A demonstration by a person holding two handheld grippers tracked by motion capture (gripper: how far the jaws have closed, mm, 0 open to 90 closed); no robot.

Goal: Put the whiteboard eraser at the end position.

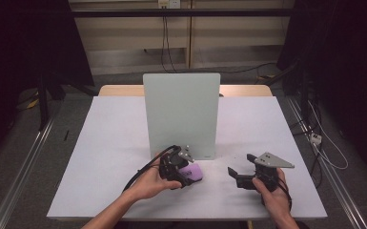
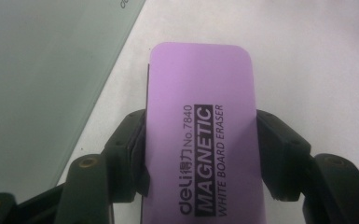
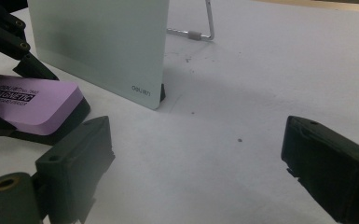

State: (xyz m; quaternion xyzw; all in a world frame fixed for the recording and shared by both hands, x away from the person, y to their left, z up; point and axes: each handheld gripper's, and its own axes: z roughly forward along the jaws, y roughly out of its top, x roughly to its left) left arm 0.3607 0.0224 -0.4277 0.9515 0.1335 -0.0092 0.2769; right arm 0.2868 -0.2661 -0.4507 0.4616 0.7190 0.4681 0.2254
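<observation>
A white table [image 1: 105, 157] carries an upright pale board [image 1: 181, 114]. Just in front of the board's lower edge, the left tool [image 1: 183, 172] clamps a purple eraser [image 2: 200, 130] by its long sides. Well to the right, the right tool [image 1: 240, 175] hangs unclenched, gripping nothing.

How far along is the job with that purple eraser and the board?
Done: the left gripper has its fingers shut on the eraser, which lies beside the board. In hand: that grip, low over the table. Left: probably wiping the board; no stroke shows yet. The right gripper waits open with nothing in it.
</observation>
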